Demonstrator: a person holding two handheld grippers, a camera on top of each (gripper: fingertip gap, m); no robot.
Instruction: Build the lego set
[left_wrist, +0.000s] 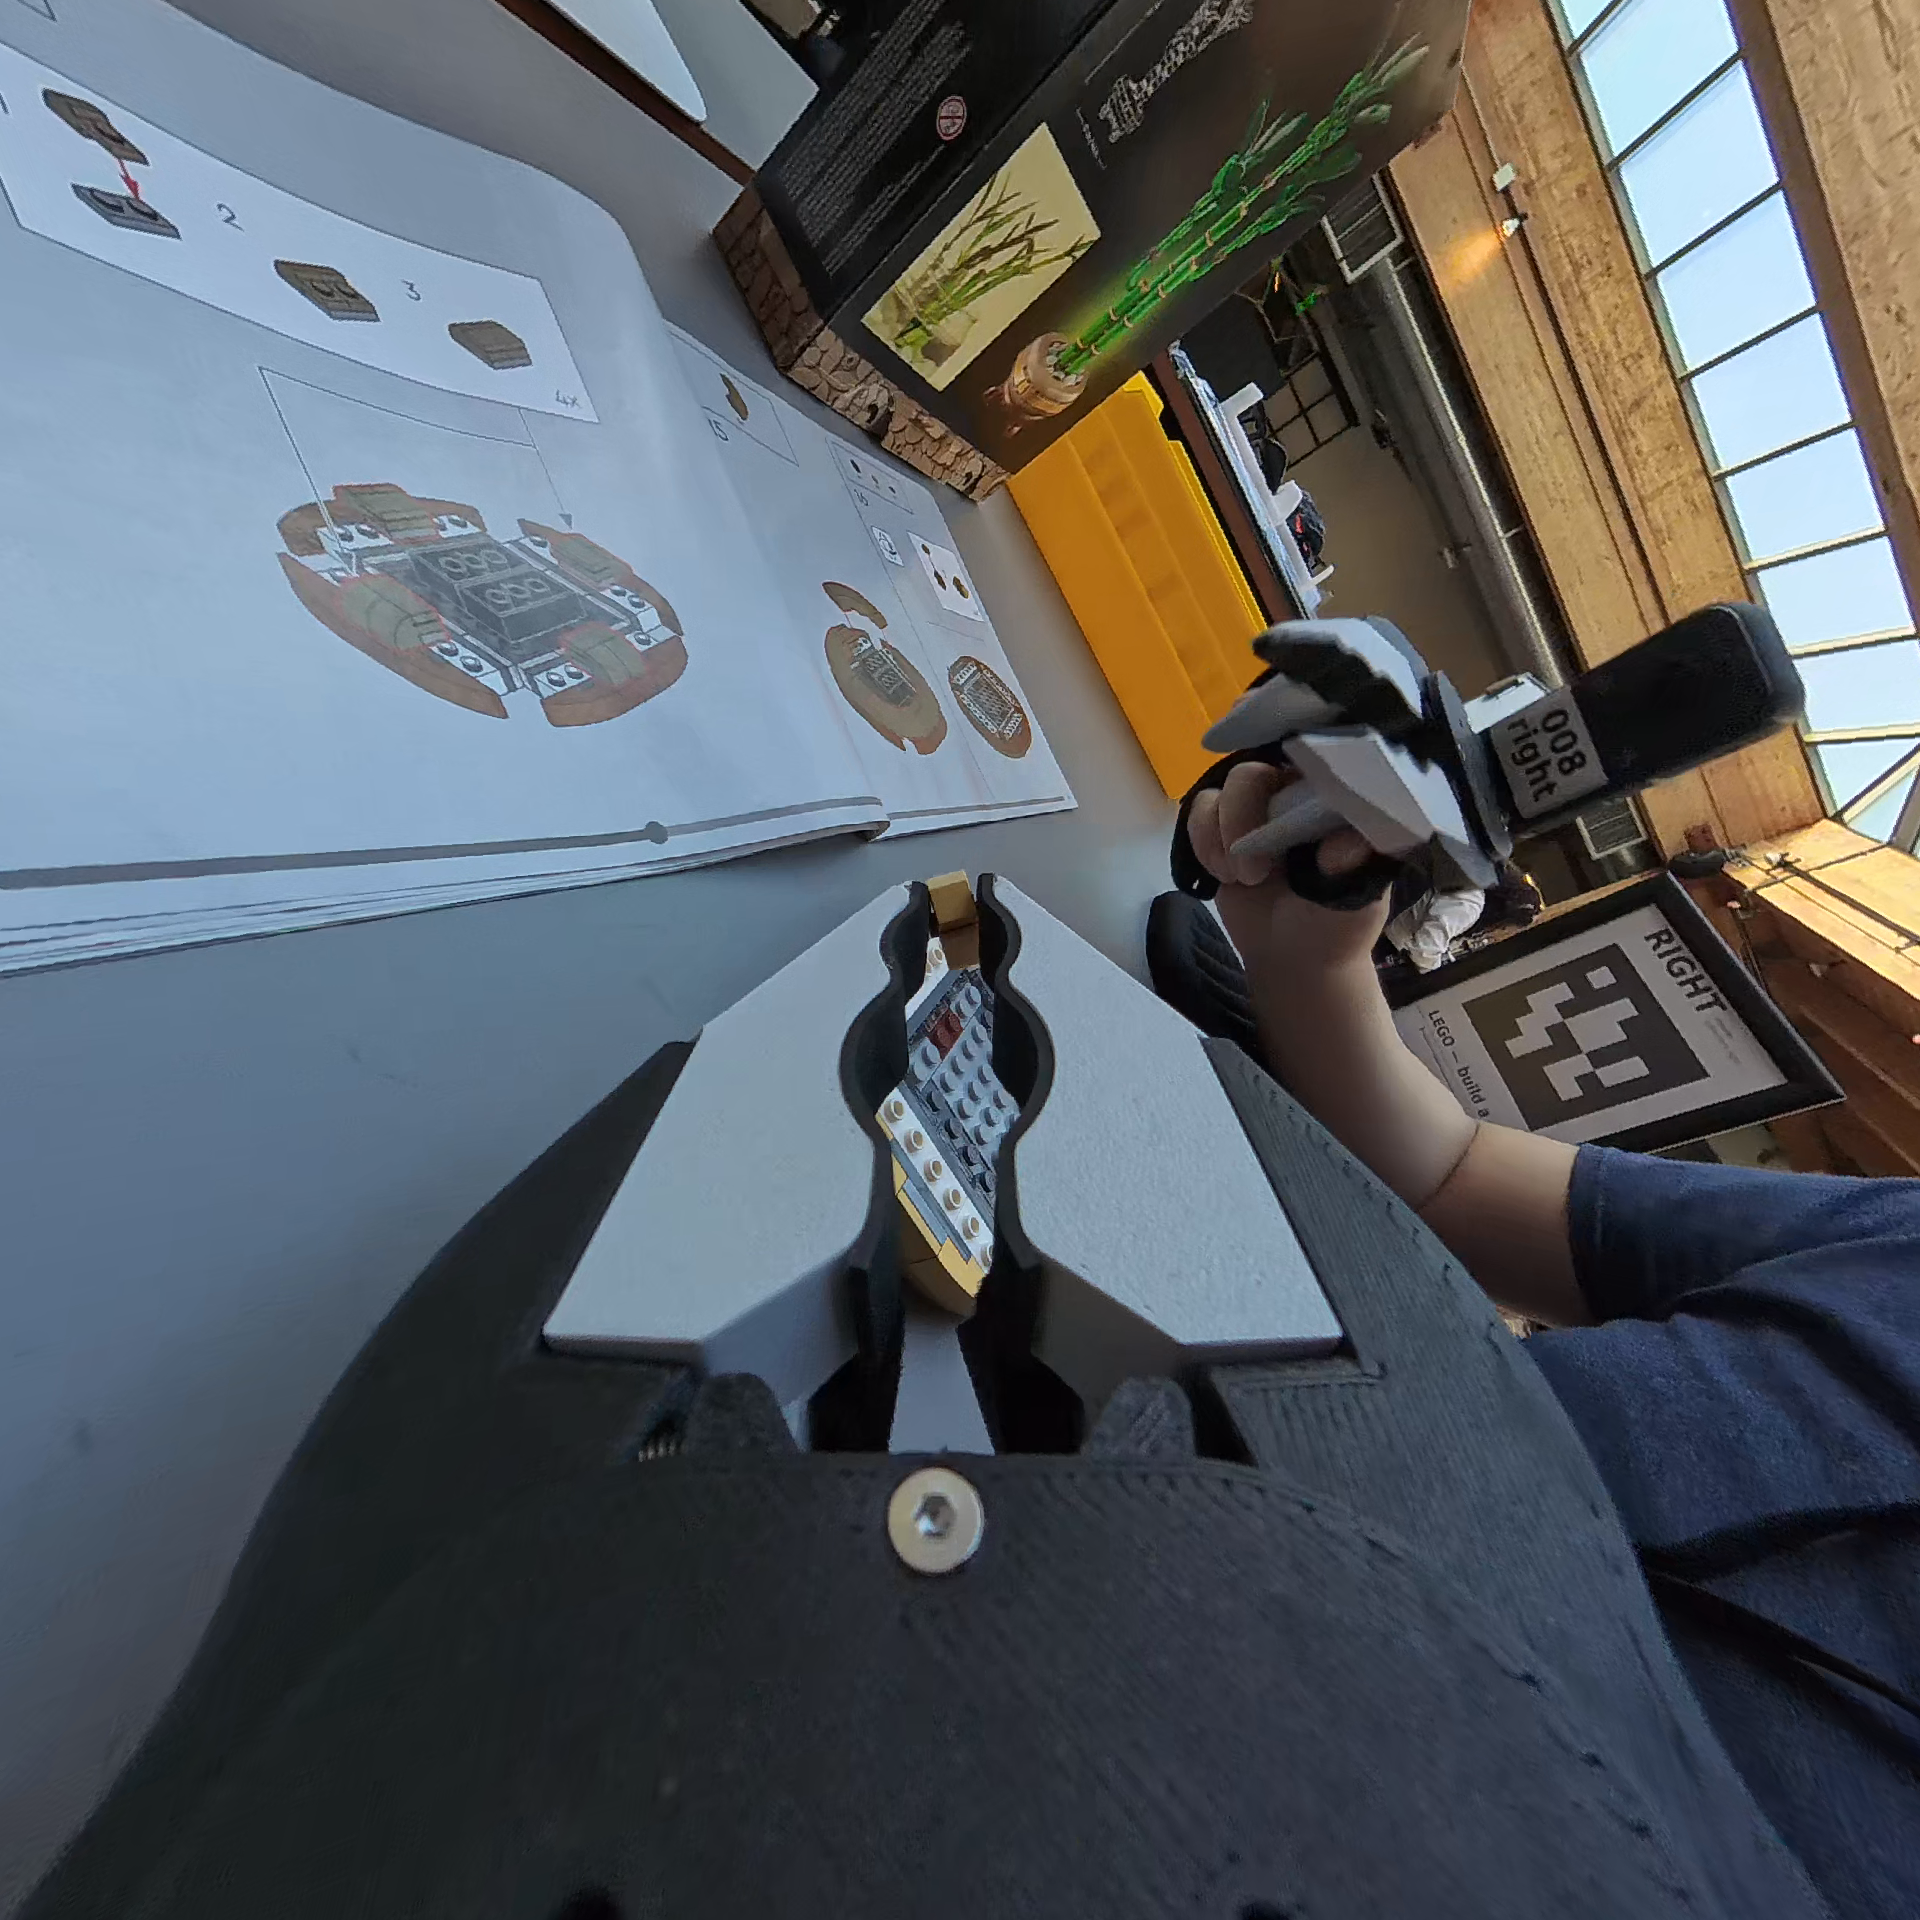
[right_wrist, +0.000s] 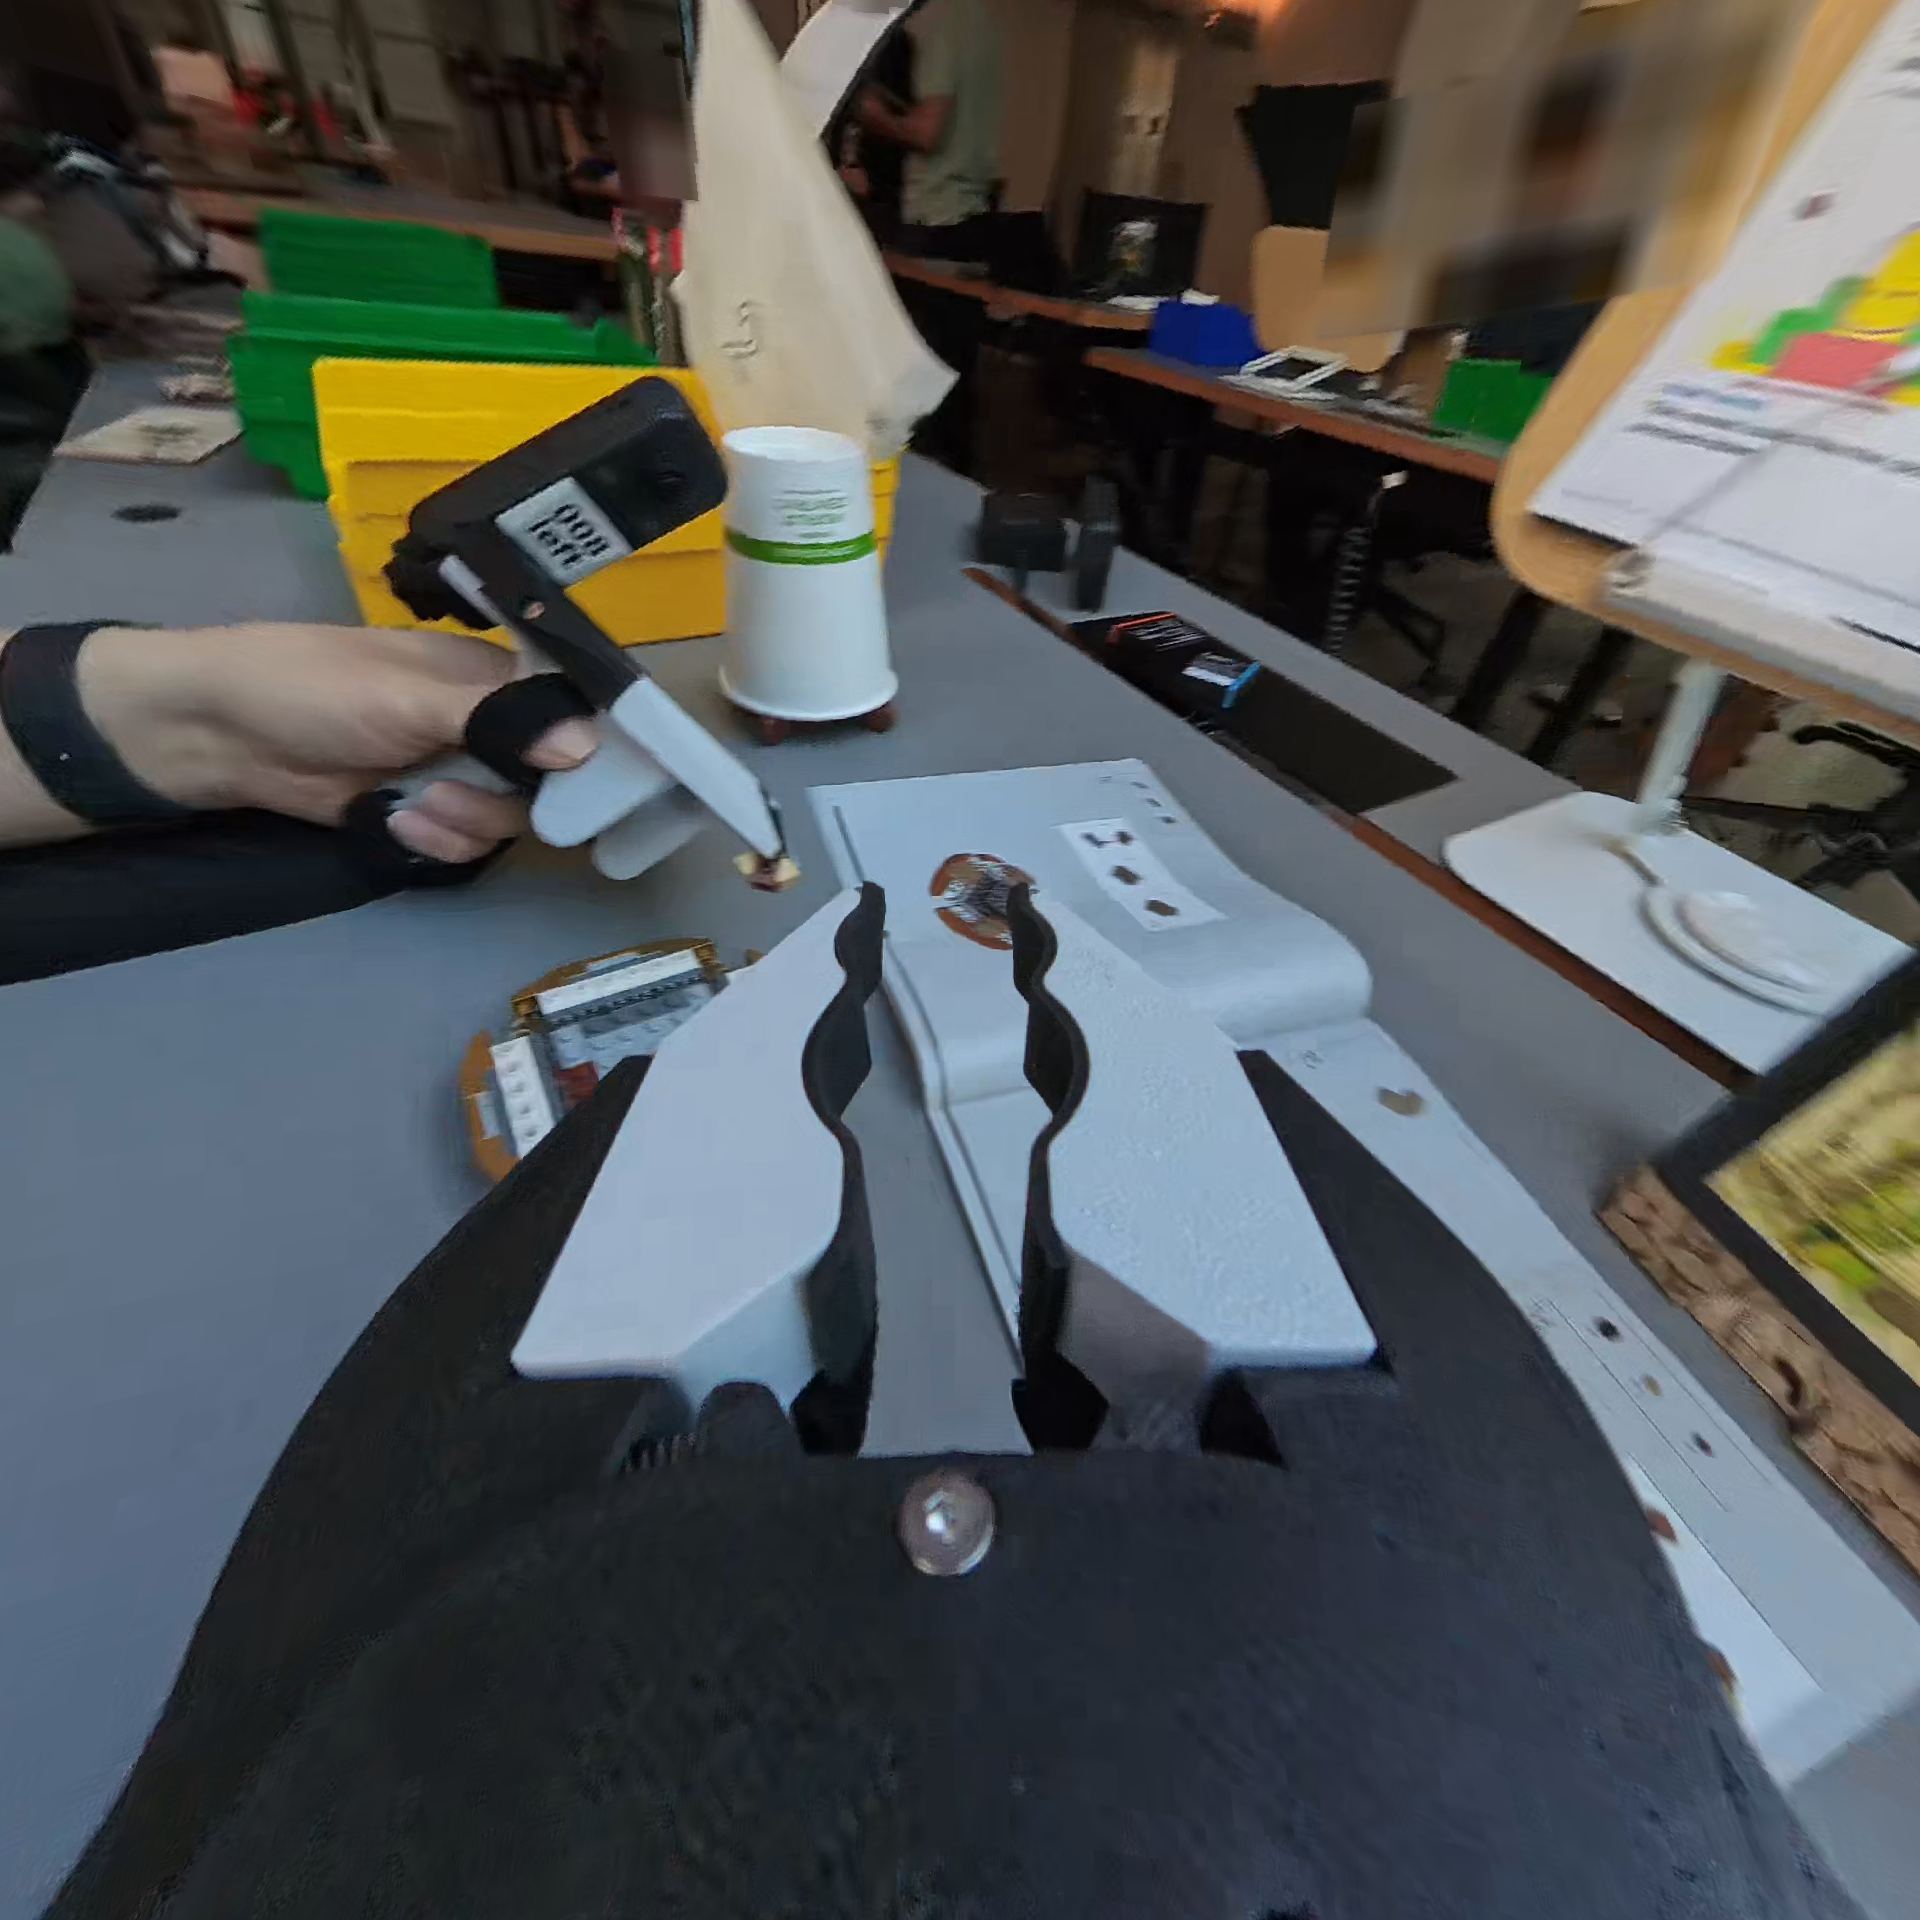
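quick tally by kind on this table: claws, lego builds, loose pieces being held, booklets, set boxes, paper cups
claws: 2, left claw and right claw
round lego base: 1
small tan piece, held in the left claw: 1
instruction booklet: 1
set box: 1
paper cup: 1
total: 7

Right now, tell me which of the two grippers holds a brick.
The left gripper: its jaws pinch a small tan brick at their tips. The right gripper stands open, with nothing between its jaws.
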